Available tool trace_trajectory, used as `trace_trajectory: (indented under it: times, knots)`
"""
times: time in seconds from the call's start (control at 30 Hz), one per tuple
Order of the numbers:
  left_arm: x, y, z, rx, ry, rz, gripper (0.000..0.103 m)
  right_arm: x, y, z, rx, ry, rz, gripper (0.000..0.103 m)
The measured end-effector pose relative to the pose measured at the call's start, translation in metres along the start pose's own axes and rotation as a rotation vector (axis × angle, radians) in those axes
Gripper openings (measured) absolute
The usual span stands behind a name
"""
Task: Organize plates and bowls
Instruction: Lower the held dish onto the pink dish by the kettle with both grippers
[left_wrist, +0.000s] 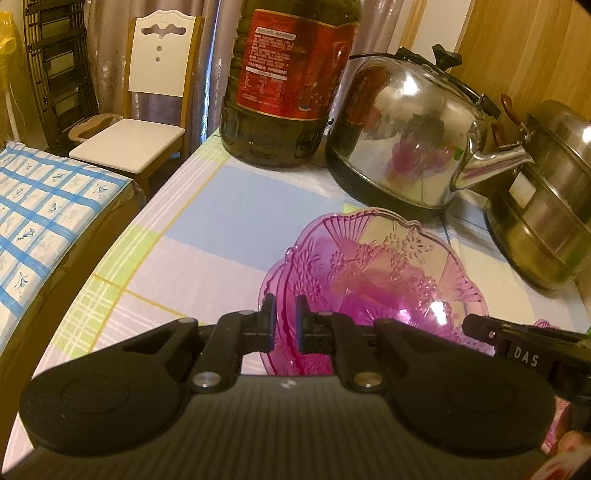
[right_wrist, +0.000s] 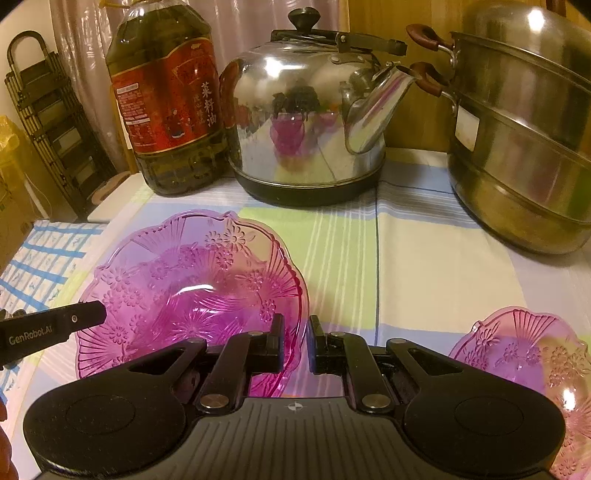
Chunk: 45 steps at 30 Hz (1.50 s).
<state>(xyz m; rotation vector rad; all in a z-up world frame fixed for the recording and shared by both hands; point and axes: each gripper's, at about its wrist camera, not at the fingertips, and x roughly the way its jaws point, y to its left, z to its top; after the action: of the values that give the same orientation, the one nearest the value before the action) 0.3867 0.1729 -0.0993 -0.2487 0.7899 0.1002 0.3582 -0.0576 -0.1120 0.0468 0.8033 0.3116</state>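
Observation:
A translucent pink bowl (left_wrist: 369, 280) with a flower pattern sits over the checked tablecloth (left_wrist: 207, 229). My left gripper (left_wrist: 285, 314) is shut on the bowl's left rim, which runs between the two pads. In the right wrist view, my right gripper (right_wrist: 296, 328) is shut on the right rim of the same pink bowl (right_wrist: 192, 288). Each gripper shows in the other's view: the right gripper (left_wrist: 480, 326) at the bowl's far side, the left gripper (right_wrist: 94, 313) at its left edge. A second pink bowl (right_wrist: 524, 362) lies on the cloth to the right, with nothing holding it.
Along the back of the table stand a large oil bottle (right_wrist: 170, 103), a steel kettle (right_wrist: 306, 122) and a stacked steel steamer pot (right_wrist: 524, 140). Left of the table are a white chair (left_wrist: 147, 110) and a blue checked cloth (left_wrist: 44, 206).

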Motion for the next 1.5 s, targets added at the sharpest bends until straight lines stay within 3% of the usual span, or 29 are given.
trace_trajectory:
  times: [1.33, 1.5]
  knots:
    - [0.013, -0.002, -0.004, 0.05, -0.005, 0.043, 0.01, 0.016, 0.006, -0.008, -0.043, 0.017, -0.008, 0.013]
    - [0.018, 0.0, -0.006, 0.048, 0.011, 0.054, 0.021, 0.016, 0.005, -0.009, -0.044, 0.005, 0.004, 0.015]
